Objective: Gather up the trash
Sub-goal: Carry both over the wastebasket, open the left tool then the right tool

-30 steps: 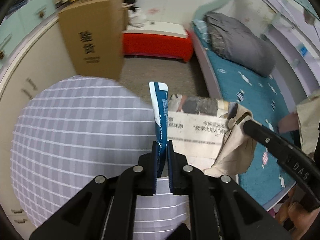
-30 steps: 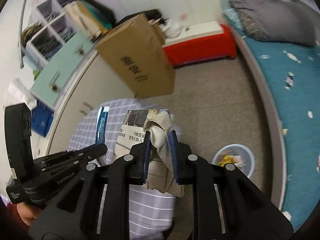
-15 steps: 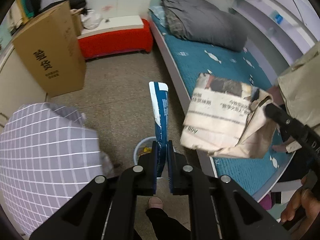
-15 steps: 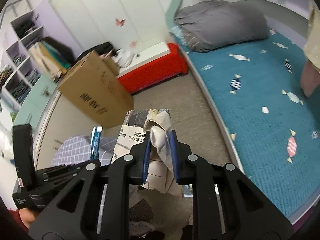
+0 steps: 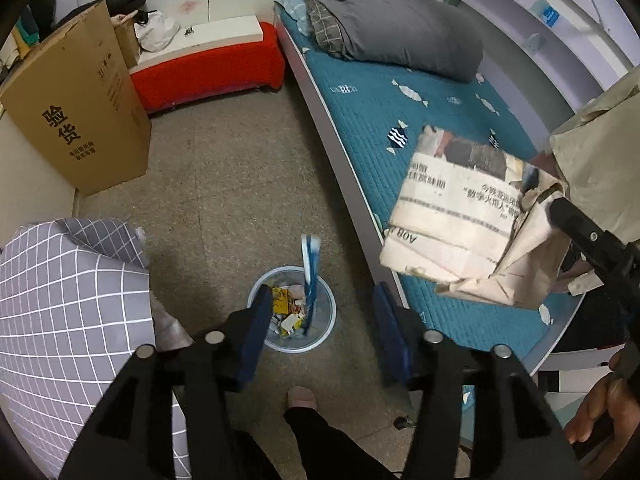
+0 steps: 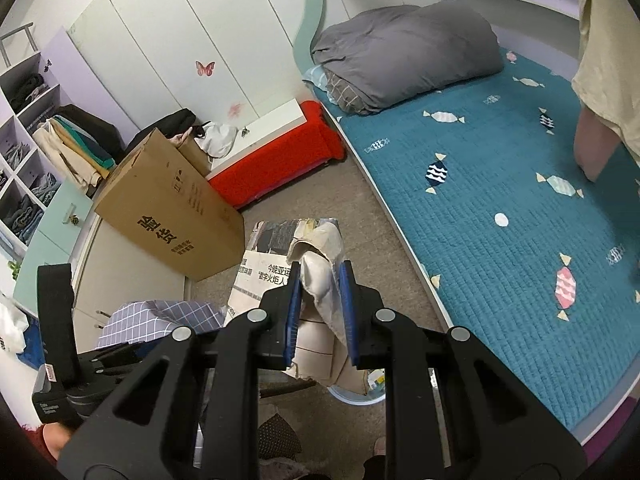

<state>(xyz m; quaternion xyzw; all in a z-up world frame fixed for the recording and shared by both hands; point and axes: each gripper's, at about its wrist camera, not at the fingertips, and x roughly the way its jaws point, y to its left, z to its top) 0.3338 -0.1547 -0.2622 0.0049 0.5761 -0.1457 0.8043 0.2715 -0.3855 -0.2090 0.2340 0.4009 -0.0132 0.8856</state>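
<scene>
the bed [image 5: 432, 120] with its teal cover runs along the right, the floor beside it. a folded newspaper [image 5: 460, 208] hangs pinched in the right claw [image 6: 320, 304], its jaws clamped tight. the left claw [image 5: 320, 332] is opening above the trash bin [image 5: 324, 304]; the blue wrapper [image 5: 310, 276] drops free between its pads.

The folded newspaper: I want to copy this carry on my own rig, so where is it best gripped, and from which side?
Grip the loose crumpled flap at one end, as the right gripper does, shut on the newspaper there. That bunched paper is narrow enough for the pads, while the folded body looks too broad. Coming from above lets the rest hang below the fingers, probably ready to drop into the bin.
</scene>
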